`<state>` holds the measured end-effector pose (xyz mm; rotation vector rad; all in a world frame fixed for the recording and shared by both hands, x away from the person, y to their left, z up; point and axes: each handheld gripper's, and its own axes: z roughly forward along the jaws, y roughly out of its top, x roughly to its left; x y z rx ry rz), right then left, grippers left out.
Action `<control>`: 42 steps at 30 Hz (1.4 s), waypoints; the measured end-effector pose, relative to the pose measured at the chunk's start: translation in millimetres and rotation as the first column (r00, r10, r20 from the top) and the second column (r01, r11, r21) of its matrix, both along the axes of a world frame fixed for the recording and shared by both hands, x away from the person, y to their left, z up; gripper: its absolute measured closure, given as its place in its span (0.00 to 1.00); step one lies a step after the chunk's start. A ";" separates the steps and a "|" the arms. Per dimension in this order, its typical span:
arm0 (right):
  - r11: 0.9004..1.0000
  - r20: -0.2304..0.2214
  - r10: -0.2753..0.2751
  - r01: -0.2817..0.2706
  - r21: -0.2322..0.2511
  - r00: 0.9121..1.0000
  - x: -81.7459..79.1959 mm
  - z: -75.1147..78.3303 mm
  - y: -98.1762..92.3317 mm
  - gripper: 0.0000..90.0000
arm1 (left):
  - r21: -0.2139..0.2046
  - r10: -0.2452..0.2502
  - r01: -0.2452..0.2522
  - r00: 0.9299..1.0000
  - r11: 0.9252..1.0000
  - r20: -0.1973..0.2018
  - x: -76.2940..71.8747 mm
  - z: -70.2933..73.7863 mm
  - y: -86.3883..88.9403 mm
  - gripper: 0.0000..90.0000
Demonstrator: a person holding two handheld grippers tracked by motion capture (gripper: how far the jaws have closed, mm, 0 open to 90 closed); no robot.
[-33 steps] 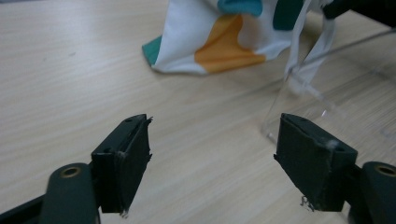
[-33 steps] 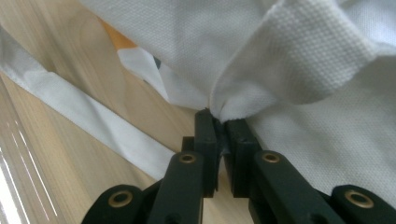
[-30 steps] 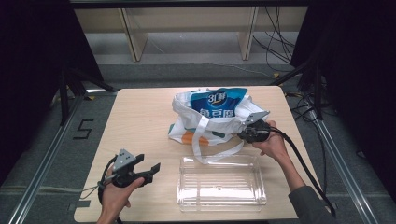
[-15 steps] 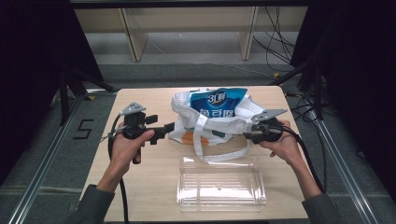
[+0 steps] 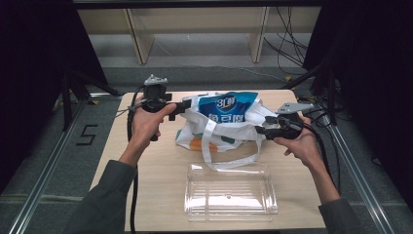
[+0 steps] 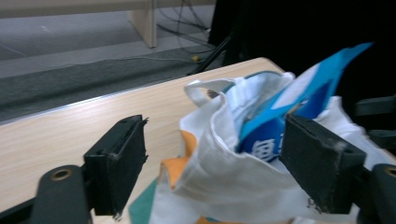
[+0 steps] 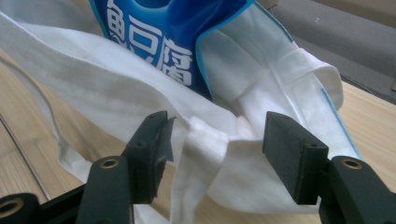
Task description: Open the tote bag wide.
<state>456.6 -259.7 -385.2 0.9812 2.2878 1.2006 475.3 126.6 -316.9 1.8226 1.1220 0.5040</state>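
White cloth bag (image 5: pixel 221 127) at centre of high view, lying on wooden table (image 5: pixel 160 170); blue packet (image 5: pixel 229 108) with white characters protruding from bag mouth. Clear plastic tray (image 5: pixel 230 191) lower centre, just below bag, holding nothing; long bag handle (image 5: pixel 229 163) looped down to tray's upper rim.

Left gripper (image 5: pixel 184 107) at left-centre of high view, at bag's left edge. Jaws wide apart in left gripper view (image 6: pixel 212 158), bag rim and packet corner between them, pads not pressing.

Right gripper (image 5: pixel 260 130) at right-centre, at bag's right edge. Jaws just opened, now well apart in right gripper view (image 7: pixel 217 154); fold of bag cloth and handle root between them, not clamped.

Tray and both hands visible in high view. Orange and teal print (image 6: pixel 180 163) on bag side close up in left gripper view; packet lettering (image 7: pixel 154 42) large in right gripper view.
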 end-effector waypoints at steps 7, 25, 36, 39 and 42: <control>0.999 0.006 -0.024 0.024 -0.039 1.000 4.3 4.6 -5.6 0.47 | 0.051 -0.053 0.054 0.998 0.997 -0.017 8.8 -29.2 -5.8 0.62; 0.958 -0.131 -0.281 0.287 0.028 0.951 51.2 -16.7 -31.3 0.61 | 0.173 -0.105 0.111 0.994 0.979 -0.042 7.4 -83.0 7.1 0.75; 0.974 -0.141 -0.184 0.161 -0.159 0.973 49.0 -56.4 -28.8 0.91 | 0.176 -0.075 0.096 0.990 0.980 -0.120 21.3 -149.9 9.5 0.88; 0.968 -0.133 -0.177 0.148 -0.204 0.975 50.8 -70.4 -24.4 0.91 | 0.219 -0.056 0.082 0.991 0.972 -0.121 27.8 -166.6 4.1 0.88; 0.966 -0.121 -0.187 0.160 -0.203 0.975 51.9 -82.5 -18.5 0.91 | 0.206 -0.038 0.066 0.990 0.976 -0.134 31.1 -177.2 3.3 0.88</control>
